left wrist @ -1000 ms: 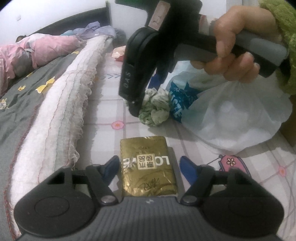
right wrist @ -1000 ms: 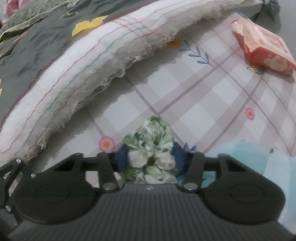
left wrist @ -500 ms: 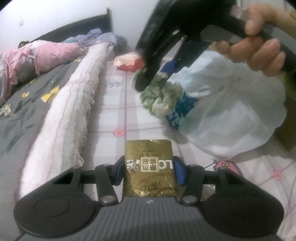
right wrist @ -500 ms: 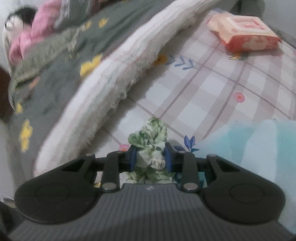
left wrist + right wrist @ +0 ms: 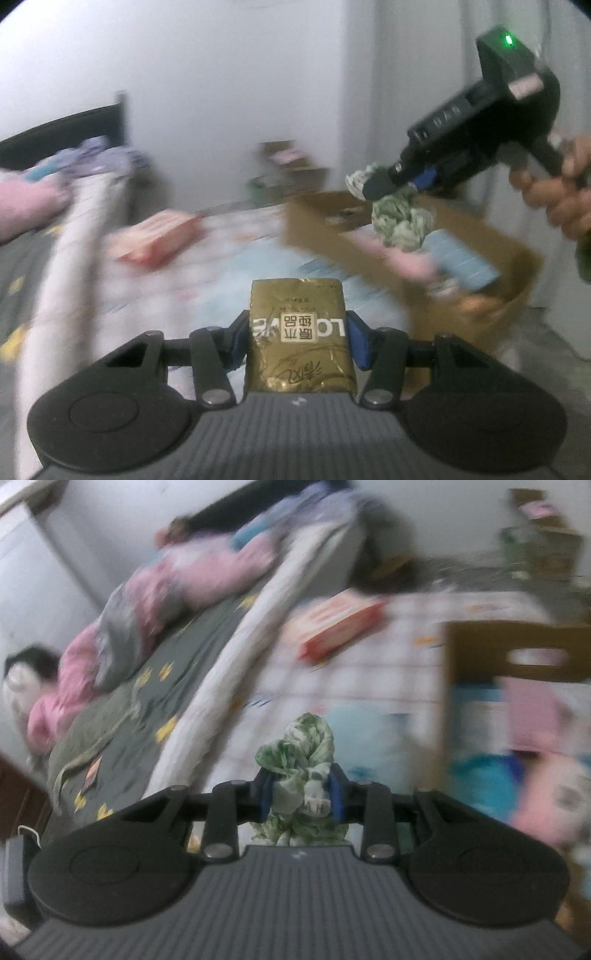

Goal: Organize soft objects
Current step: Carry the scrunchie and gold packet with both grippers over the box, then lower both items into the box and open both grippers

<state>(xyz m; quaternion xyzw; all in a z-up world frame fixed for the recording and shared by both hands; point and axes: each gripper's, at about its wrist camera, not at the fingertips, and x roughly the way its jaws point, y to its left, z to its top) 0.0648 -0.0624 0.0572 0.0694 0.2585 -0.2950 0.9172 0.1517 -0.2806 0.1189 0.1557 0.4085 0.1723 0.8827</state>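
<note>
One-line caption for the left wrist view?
Left gripper holds a gold packet; right gripper carries green cloth above cardboard box.

My left gripper [image 5: 298, 338] is clamping its blue pads against both sides of a gold packet [image 5: 299, 345]. My right gripper [image 5: 300, 792], gripped by my hand [image 5: 554, 195], is pinching a green scrunchie [image 5: 301, 775] bulging past the fingertips.

Checked bedsheet [image 5: 354, 679], dark grey quilt [image 5: 177, 672], white fringed blanket [image 5: 236, 657], pale wall [image 5: 207, 74], black headboard [image 5: 66, 125]
</note>
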